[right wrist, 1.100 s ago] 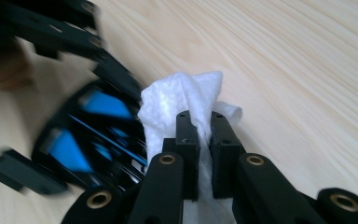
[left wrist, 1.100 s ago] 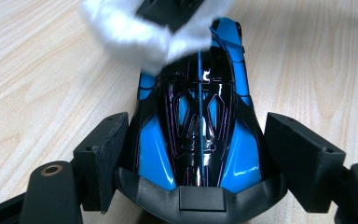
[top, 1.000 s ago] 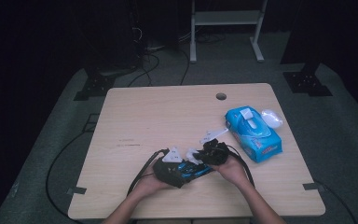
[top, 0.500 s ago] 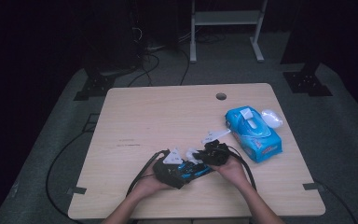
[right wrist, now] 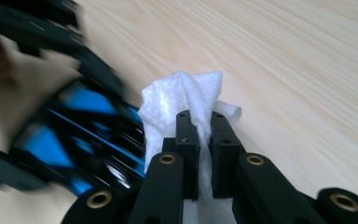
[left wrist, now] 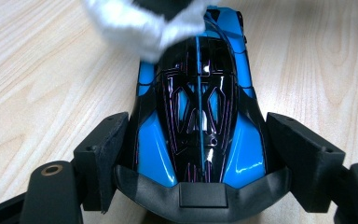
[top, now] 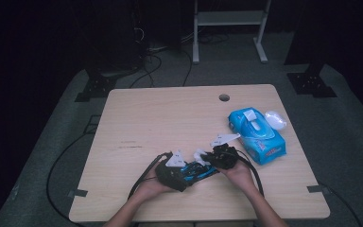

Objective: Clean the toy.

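The left claw point(left wrist: 191, 186) clamps the toy car point(left wrist: 198, 116); the right claw point(right wrist: 204, 140) pinches a wipe point(right wrist: 177, 102), apparently mid-wipe at center frame, cleaning unfinished.

What I count on the table

One toy car point(left wrist: 199, 116), one white wipe point(right wrist: 182, 100), one blue wipes pack point(top: 257, 135), my two grippers point(top: 177, 171) point(top: 220, 155).

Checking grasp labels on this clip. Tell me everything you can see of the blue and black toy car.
The glossy blue and black plastic toy car has a sleek racing body with thin purple line patterns on its dark centre. It lies near the wooden table's front edge, gripped at both sides by the left claw, one end toward that claw's camera. The crumpled white wipe, pinched in the right claw, presses on its far end. Wheels are hidden.
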Demonstrator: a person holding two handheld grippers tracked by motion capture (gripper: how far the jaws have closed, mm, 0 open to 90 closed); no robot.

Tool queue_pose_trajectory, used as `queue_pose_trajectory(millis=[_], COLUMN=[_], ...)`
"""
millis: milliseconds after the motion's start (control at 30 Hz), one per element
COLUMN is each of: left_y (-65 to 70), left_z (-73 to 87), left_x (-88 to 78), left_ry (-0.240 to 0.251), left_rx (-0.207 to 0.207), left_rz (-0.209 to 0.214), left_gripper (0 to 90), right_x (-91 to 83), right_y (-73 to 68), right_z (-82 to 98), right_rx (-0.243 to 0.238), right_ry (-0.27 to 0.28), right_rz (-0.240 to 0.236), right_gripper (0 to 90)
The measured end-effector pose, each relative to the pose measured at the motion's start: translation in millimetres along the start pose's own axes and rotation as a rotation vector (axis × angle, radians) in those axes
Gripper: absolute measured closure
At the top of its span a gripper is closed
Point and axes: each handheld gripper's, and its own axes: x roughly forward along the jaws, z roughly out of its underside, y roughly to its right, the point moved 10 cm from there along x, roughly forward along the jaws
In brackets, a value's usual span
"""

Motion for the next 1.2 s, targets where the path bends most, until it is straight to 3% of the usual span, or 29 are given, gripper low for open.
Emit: queue_pose_trajectory(millis=[167, 233, 300, 367, 400, 467, 500, 667, 700, 767, 833, 867, 900, 967, 1033, 1133, 1200], left_y=[-0.5, -0.2, 0.0, 0.1, 0.1, 0.2, 0.2, -0.2, -0.2, -0.4, -0.2, -0.2, -0.1, 0.0, 0.0, -0.1, 0.0], left_z=[0.4, 0.4, 0.4, 0.4, 0.5, 0.5, 0.3, 1.5, 1.8, 2.4, 2.3, 2.3, 2.3, 2.4, 2.2, 2.3, 2.6], left_x=[-0.3, -0.2, -0.3, -0.2, -0.3, -0.3, 0.1, -0.6, -0.9, -1.5, -1.3, -1.0, -1.0, -0.6, -0.2, 0.2, 0.7], left_ry=[0.005, 0.002, 0.003, 0.004, 0.004, 0.005, 0.006, -0.007, -0.010, -0.013, -0.011, -0.014, -0.015, -0.014, -0.017, -0.016, -0.015], left_rx=[-0.001, 0.005, 0.005, 0.004, 0.004, 0.005, 0.005, 0.028, 0.029, 0.032, 0.031, 0.033, 0.034, 0.035, 0.040, 0.041, 0.041], left_rz=[0.008, 0.004, 0.001, -0.002, -0.002, 0.001, 0.001, -0.003, -0.003, -0.002, -0.003, -0.003, -0.004, -0.008, -0.011, -0.009, -0.008], left_gripper=[23.9, 23.9, 23.9, 23.9, 23.9, 23.9, 23.9, 23.9, 23.9, 23.9, 23.9, 23.9, 23.9, 23.9, 23.9, 23.9, 23.9], right_x=[-17.7, -21.6, -23.0, -21.7, -19.8, -19.0, -19.5, -23.3, -23.6, -23.7, -22.3, -20.9, -19.6, -19.5, -20.3, -24.4, -25.4], right_y=[28.1, 30.0, 25.7, 11.7, 5.6, 3.3, 4.5, 30.9, 31.3, 26.4, 12.1, 7.3, 2.4, 1.0, 5.1, 19.9, 23.2], right_z=[23.3, 27.8, 27.3, 22.4, 21.3, 19.8, 19.9, 31.1, 32.1, 30.7, 25.2, 23.8, 21.9, 20.5, 22.9, 28.6, 30.9], right_rx=[0.022, 0.066, 0.059, 0.057, 0.041, -0.001, 0.003, 0.083, 0.100, 0.074, 0.062, 0.044, 0.002, -0.024, -0.002, 0.014, 0.053], right_ry=[-0.020, 0.006, 0.013, 0.042, 0.042, 0.033, 0.028, 0.026, 0.035, 0.039, 0.058, 0.057, 0.048, 0.041, 0.035, 0.021, 0.029], right_rz=[0.105, 0.085, 0.068, -0.008, -0.013, 0.020, 0.017, 0.087, 0.080, 0.087, 0.027, 0.023, 0.042, 0.051, 0.052, 0.100, 0.091], right_gripper=[83.7, 83.7, 83.7, 83.6, 83.5, 83.5, 83.5, 83.5, 83.6, 83.6, 83.4, 83.4, 83.3, 83.0, 83.0, 83.0, 83.0])
